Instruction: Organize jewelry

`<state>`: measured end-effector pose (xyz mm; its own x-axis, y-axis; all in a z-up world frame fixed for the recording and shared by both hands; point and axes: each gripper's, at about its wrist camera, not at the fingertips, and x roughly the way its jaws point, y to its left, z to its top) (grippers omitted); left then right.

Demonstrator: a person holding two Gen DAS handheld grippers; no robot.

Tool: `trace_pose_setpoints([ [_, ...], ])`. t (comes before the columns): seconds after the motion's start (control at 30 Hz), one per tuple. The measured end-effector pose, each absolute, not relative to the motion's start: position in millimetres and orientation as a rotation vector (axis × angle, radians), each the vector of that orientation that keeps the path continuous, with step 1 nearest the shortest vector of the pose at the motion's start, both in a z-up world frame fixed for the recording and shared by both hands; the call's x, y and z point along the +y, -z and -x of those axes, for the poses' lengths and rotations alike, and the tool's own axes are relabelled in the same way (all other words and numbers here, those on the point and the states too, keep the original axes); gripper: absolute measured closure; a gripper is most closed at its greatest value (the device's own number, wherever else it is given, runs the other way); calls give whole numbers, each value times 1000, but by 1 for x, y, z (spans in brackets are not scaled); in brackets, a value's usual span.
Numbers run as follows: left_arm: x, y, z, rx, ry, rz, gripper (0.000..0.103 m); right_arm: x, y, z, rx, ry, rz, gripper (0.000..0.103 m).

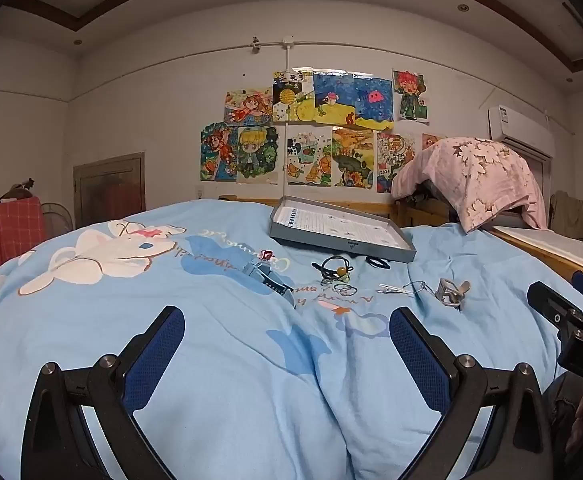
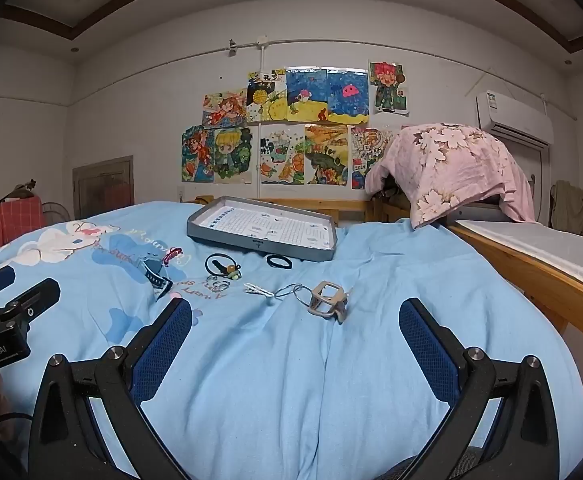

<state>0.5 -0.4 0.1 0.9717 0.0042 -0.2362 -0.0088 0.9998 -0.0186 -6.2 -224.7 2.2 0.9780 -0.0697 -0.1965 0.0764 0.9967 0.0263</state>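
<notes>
A shallow grey tray (image 2: 265, 246) lies on the light blue bedspread (image 2: 291, 360), and it also shows in the left wrist view (image 1: 371, 250). In front of it lie small pieces: a black hair tie with beads (image 2: 223, 266), a black loop (image 2: 279, 261), small rings (image 2: 218, 285), a white clip (image 2: 258, 290), wire rings (image 2: 289, 291), a grey metal clasp (image 2: 327, 300), a watch (image 2: 156, 276) and a pink clip (image 2: 171, 255). My left gripper (image 1: 287, 320) and my right gripper (image 2: 295, 314) are both open and empty, short of the pieces.
A wooden bed rail (image 2: 531, 272) runs along the right. A pink floral cloth (image 2: 451, 168) covers something at the headboard. Drawings (image 2: 287, 128) hang on the wall. The left gripper's body (image 2: 7, 312) shows at the right view's left edge.
</notes>
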Motion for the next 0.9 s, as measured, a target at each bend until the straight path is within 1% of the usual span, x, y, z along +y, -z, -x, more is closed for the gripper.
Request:
trace_pose_setpoints([
  [0.9,0,-1,0,225,3,28,0,-223,-3,8,201,74,-17,1],
])
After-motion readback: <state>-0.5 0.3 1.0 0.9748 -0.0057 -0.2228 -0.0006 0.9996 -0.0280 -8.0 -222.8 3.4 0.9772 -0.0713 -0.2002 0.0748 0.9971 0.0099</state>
